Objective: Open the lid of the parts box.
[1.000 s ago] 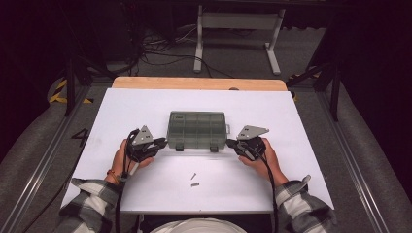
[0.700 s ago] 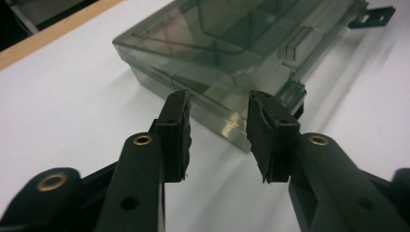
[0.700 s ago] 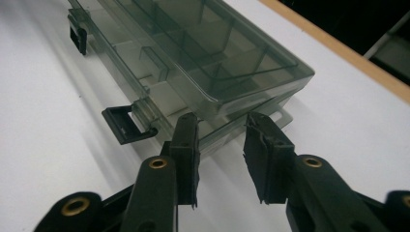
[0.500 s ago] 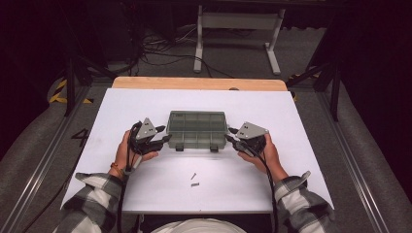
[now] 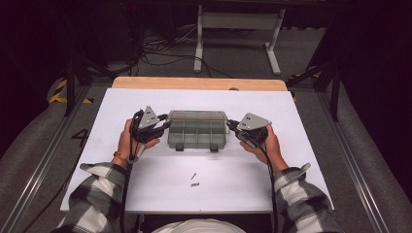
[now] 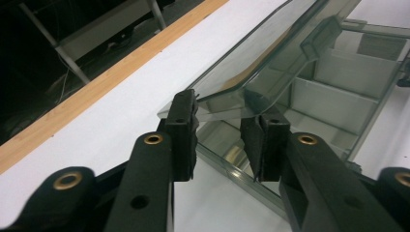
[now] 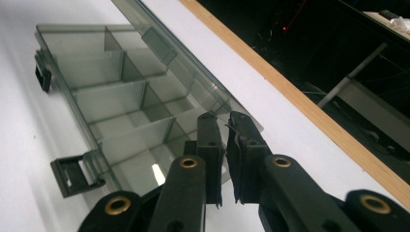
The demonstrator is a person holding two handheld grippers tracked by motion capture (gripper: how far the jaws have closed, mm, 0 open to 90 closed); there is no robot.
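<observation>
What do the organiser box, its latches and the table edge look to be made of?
Box: likely clear smoky plastic, glossy; the dividers and the white surface show through its walls and raised lid. Latches: probably opaque black plastic, matt. Table edge: seemingly light wood or a wood-look board, with a tan grainy look.

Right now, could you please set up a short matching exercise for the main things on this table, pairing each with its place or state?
Things:
1. lid
2. compartment box
3. two screws
4. latches

Places or states:
A. lying loose on the white table, nearer the person than the box
B. raised at an angle, its ends between the jaws of the left gripper and the right gripper
C. black, undone, hanging off the front wall
D. open, its dividers showing

Pairs: 1-B, 2-D, 3-A, 4-C
</observation>
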